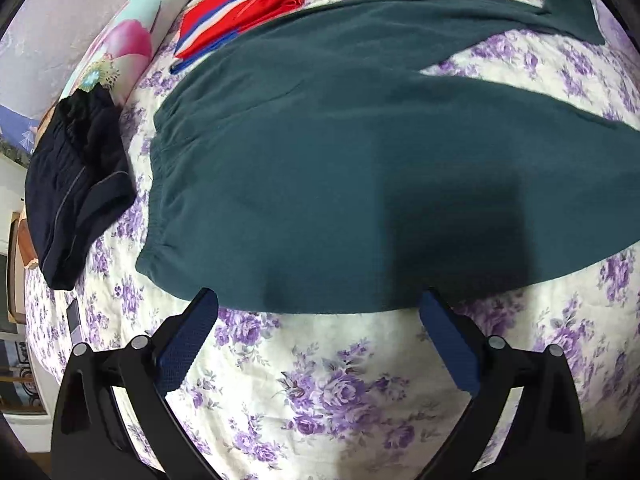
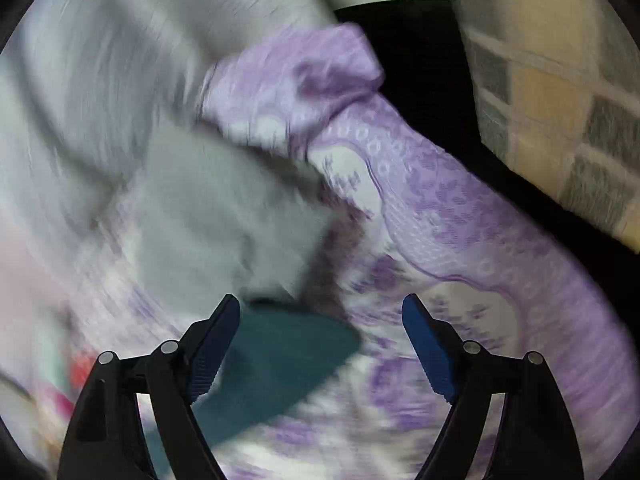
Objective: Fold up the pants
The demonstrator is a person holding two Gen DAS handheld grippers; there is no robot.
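Dark green pants lie spread flat on a bed with a purple floral sheet. The waistband is at the left, the legs run to the far right. My left gripper is open, its blue pads just at the near hem of the pants, holding nothing. In the blurred right wrist view, my right gripper is open over the sheet, with a green leg end lying beside its left finger, not gripped.
Folded navy pants lie at the left edge of the bed. Folded red pants with blue and white stripes and a floral pillow lie at the back left. A grey cloth and a lilac quilt lie ahead of the right gripper.
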